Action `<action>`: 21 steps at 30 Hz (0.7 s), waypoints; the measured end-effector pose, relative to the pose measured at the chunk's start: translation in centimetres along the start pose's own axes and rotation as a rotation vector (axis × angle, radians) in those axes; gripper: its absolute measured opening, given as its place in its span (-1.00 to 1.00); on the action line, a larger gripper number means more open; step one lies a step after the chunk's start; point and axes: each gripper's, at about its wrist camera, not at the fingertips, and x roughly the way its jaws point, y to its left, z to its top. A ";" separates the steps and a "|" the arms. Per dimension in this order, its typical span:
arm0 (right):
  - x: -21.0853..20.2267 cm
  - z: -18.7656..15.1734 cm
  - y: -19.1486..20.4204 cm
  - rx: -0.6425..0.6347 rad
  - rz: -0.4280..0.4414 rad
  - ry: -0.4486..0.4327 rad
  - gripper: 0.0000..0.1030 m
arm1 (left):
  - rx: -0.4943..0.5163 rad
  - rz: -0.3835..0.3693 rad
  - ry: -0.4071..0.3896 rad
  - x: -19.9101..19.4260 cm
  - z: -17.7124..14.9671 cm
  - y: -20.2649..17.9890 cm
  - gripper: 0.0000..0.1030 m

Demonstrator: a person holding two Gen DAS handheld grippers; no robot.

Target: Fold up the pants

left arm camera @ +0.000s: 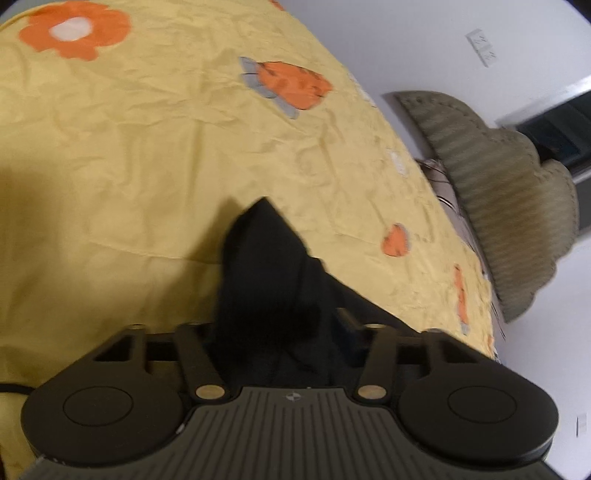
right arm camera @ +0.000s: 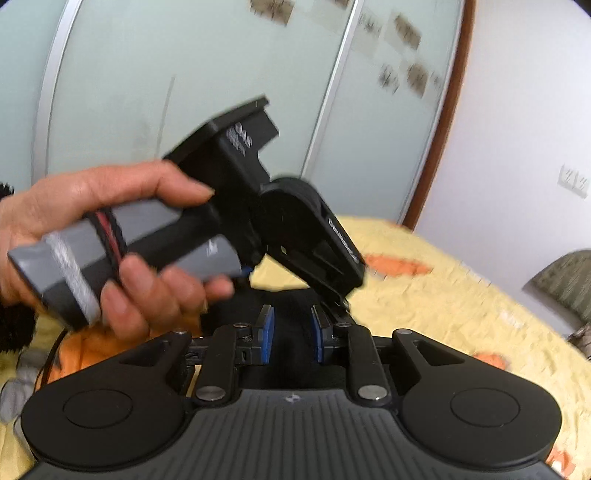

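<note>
The black pants (left arm camera: 269, 280) hang as a bunched fold from my left gripper (left arm camera: 280, 332), which is shut on them above the yellow bedsheet (left arm camera: 129, 147); its fingers are hidden by the cloth. In the right wrist view, my right gripper (right arm camera: 291, 334) has its blue pads (right arm camera: 266, 332) a little apart with black pants cloth (right arm camera: 291, 306) between them. The left gripper's body (right arm camera: 306, 240) and the hand holding it (right arm camera: 92, 206) show just ahead of the right gripper, tilted down toward the cloth.
The bed is covered by the yellow sheet with orange flower prints (left arm camera: 74, 31). An olive ribbed cushion (left arm camera: 509, 199) lies at the bed's right edge by the white wall. Frosted sliding doors (right arm camera: 184, 92) stand behind the bed.
</note>
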 end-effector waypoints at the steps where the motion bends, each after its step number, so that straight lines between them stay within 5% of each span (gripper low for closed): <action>1: 0.0 -0.2 0.1 -0.003 0.009 0.020 -0.60 | -0.009 -0.006 0.003 0.0 0.1 0.3 -0.11; 3: -0.2 -0.7 0.7 -0.038 0.001 0.054 -0.54 | -0.008 -0.028 0.021 -0.1 0.3 0.8 -0.12; 5: -0.4 -1.3 1.7 -0.075 -0.003 0.078 -0.20 | 0.007 -0.043 0.056 0.0 0.6 1.1 -0.07; 7: -0.8 -1.8 2.9 -0.130 -0.009 0.069 0.51 | 0.022 -0.070 0.087 0.3 0.9 1.3 0.08; 8: -1.0 -2.0 3.5 -0.167 -0.014 0.057 0.53 | 0.033 -0.087 0.098 0.4 1.0 1.3 0.21; 17: 2.4 -3.0 7.4 -0.414 -0.161 0.111 0.47 | 0.136 -0.061 0.091 0.7 0.3 -0.5 0.28; 19: 3.0 -3.3 7.4 -0.428 -0.177 0.117 -0.11 | 0.142 -0.052 0.067 0.5 0.1 -0.6 0.11; 21: 3.3 -3.5 7.2 -0.395 -0.148 0.115 -0.45 | 0.168 -0.010 0.038 0.2 0.0 -0.9 -0.32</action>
